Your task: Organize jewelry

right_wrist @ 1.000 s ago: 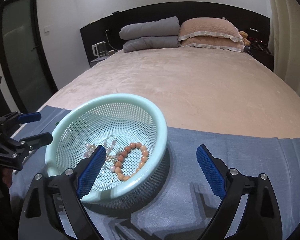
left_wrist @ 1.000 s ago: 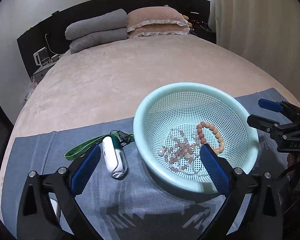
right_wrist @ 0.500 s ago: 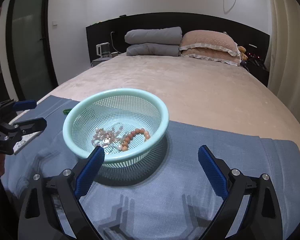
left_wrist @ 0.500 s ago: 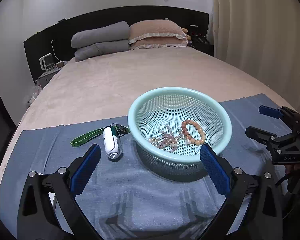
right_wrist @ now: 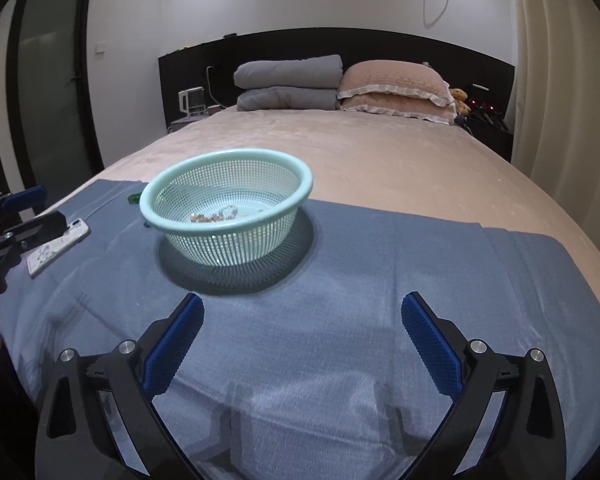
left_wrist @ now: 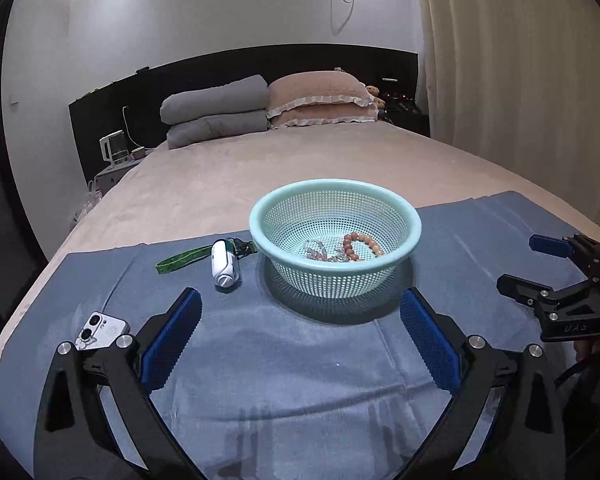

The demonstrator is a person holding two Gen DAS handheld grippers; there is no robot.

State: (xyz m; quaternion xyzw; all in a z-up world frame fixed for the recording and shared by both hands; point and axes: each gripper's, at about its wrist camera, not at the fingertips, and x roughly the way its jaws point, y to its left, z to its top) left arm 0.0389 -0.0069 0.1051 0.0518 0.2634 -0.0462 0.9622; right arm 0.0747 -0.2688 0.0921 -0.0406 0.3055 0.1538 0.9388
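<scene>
In the mint mesh basket [left_wrist: 396, 208] on the blue cloth [left_wrist: 300, 360], the light, limp bead bracelets [left_wrist: 360, 246] likely snag and are best pinched across one strand, while the left gripper [left_wrist: 300, 340] gapes empty and the right gripper [right_wrist: 302, 340], jaws opening, holds nothing.

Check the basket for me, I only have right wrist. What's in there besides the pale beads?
Observer: Left wrist shows an orange bead bracelet lying in the basket, next to the pale tangle.
Operator: What's behind it on the left?
Observer: A small white device on a green lanyard, lying on the blue cloth.
Operator: Phone face up?
Observer: Back up. Left wrist shows its camera lenses.
</scene>
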